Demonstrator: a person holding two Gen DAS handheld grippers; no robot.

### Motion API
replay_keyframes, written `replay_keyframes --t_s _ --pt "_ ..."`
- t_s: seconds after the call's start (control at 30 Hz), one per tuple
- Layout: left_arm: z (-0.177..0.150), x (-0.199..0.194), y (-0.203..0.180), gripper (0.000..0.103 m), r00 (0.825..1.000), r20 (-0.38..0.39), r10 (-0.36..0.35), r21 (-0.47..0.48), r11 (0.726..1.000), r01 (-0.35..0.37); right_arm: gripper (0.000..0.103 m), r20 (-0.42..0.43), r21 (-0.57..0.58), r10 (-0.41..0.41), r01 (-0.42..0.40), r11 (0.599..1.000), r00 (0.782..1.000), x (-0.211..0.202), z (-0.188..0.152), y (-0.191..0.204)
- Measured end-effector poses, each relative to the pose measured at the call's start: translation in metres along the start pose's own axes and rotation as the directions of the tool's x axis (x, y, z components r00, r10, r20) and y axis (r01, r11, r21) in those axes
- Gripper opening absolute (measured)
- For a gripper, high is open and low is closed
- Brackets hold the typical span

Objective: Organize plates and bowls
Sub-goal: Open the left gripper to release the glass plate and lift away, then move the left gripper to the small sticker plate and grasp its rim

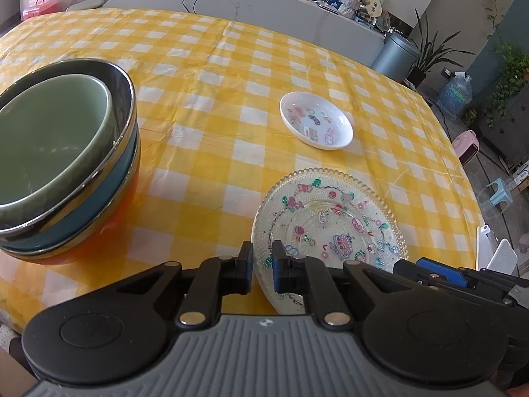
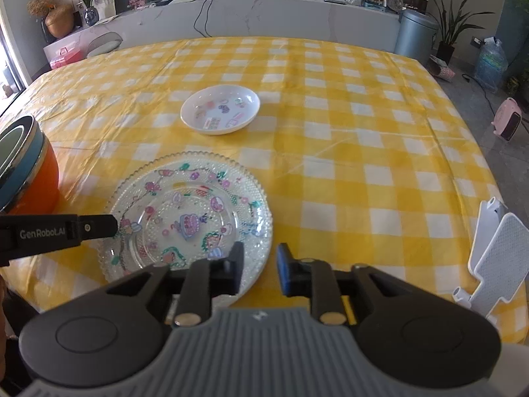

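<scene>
A clear glass plate (image 1: 330,228) with cartoon prints lies on the yellow checked table; it also shows in the right wrist view (image 2: 188,218). My left gripper (image 1: 263,261) has its fingers narrowly apart around the plate's near-left rim. My right gripper (image 2: 259,264) is open over the plate's near-right rim. A small white dish (image 1: 315,120) with stickers sits farther back, also in the right wrist view (image 2: 220,109). A stack of nested bowls (image 1: 62,172), green inside dark over orange, stands at the left, its edge in the right wrist view (image 2: 26,168).
A white plastic rack (image 2: 489,258) stands at the table's right edge. The yellow checked tablecloth (image 2: 347,152) stretches behind and to the right. A counter with clutter, a bin and plants lie beyond the table.
</scene>
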State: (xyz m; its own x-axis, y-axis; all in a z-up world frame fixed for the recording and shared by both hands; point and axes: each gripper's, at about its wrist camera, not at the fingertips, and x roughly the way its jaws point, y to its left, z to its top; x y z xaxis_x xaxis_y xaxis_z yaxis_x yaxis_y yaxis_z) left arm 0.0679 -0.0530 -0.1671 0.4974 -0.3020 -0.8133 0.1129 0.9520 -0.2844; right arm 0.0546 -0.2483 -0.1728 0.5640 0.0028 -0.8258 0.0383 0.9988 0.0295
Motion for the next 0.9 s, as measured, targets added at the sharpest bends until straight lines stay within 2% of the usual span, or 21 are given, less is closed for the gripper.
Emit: replay_keyframes --t_s 0.13,0.2,0.27,0.33,0.4,0.53,0.57,0.67,0.7,0.77,0.9 --pt "0.002 -0.012 -0.003 0.022 0.999 0.051 0.017 0.014 1.000 -0.018 0.035 0.038 0.001 0.013 -0.013 1.000 0.999 -0.005 0.001 -0.001" --pt "0.006 -0.019 -0.009 0.032 0.996 0.085 0.012 0.046 0.999 -0.016 0.045 0.073 0.010 0.026 -0.027 1.000 0.997 -0.011 0.001 -0.002" --pt "0.011 -0.027 -0.017 0.046 0.992 0.122 -0.001 0.075 0.997 -0.008 0.055 0.105 0.041 0.033 -0.037 0.998 0.994 -0.017 0.001 -0.005" --pt "0.016 -0.033 -0.022 0.048 0.988 0.156 -0.017 0.100 0.995 0.001 0.062 0.123 0.075 0.028 -0.037 0.997 0.992 -0.021 0.004 -0.008" --pt "0.023 -0.037 -0.026 0.049 0.983 0.181 -0.017 0.115 0.993 -0.004 0.074 0.139 0.110 -0.010 -0.006 0.994 0.990 -0.025 0.009 -0.009" --pt "0.039 -0.043 -0.026 0.052 0.966 0.259 -0.012 0.083 0.996 -0.010 0.074 0.190 0.169 -0.031 -0.001 0.986 0.981 -0.033 0.021 -0.016" --pt "0.043 -0.044 -0.027 0.060 0.961 0.276 -0.001 0.086 0.996 -0.023 0.074 0.203 0.181 -0.041 0.003 0.983 0.978 -0.034 0.024 -0.018" --pt "0.053 -0.046 -0.031 0.067 0.936 0.350 0.027 0.096 0.993 -0.065 0.076 0.270 0.207 -0.073 0.016 0.978 0.960 -0.037 0.034 -0.023" --pt "0.057 -0.044 -0.031 0.069 0.934 0.356 0.038 0.090 0.993 -0.075 0.080 0.291 0.218 -0.080 0.015 0.976 0.953 -0.038 0.038 -0.026" --pt "0.063 -0.039 -0.029 0.088 0.935 0.352 0.041 0.059 0.996 -0.067 0.083 0.305 0.238 -0.090 0.016 0.971 0.948 -0.037 0.047 -0.030" --pt "0.075 -0.024 -0.020 0.090 0.953 0.303 0.004 0.000 1.000 -0.004 0.085 0.280 0.290 -0.086 0.002 0.957 0.956 -0.024 0.062 -0.039"
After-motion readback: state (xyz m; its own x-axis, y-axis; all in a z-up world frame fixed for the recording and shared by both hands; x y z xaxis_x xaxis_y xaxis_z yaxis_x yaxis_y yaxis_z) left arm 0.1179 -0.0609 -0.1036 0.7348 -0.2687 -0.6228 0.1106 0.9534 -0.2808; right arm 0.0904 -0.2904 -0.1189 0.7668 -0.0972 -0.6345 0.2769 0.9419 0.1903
